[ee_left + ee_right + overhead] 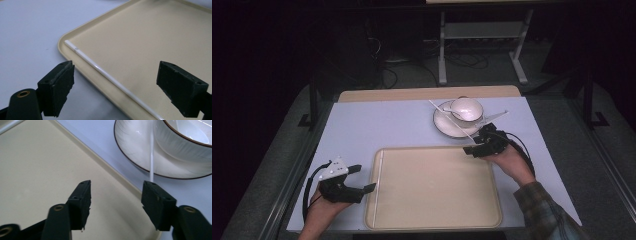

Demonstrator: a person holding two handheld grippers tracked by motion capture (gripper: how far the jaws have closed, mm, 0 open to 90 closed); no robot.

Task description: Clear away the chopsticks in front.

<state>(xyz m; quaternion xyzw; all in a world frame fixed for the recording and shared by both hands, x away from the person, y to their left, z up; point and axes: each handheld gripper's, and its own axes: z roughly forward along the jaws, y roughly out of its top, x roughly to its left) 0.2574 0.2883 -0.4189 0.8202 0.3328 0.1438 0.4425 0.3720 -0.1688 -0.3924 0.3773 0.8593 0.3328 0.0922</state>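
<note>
A beige tray (432,192) lies in the middle of the table, with one white chopstick (377,180) inside along its left rim. My left gripper (364,178) stands open just left of that rim. In the left gripper view the chopstick (100,70) runs between and beyond the open jaws (115,72), over the tray (150,37). Behind the tray's far right corner, a white bowl (467,107) sits on a plate (443,125). A second white chopstick (151,152) leans on the plate (132,145). My right gripper (116,185) is open over the tray corner, its right jaw close to that chopstick's end.
A pale blue mat (387,122) covers the table, with bare room to the left of the plate. Another thin white stick (492,116) pokes out to the right of the bowl. Beyond the far edge stand a metal frame (482,35) and floor cables.
</note>
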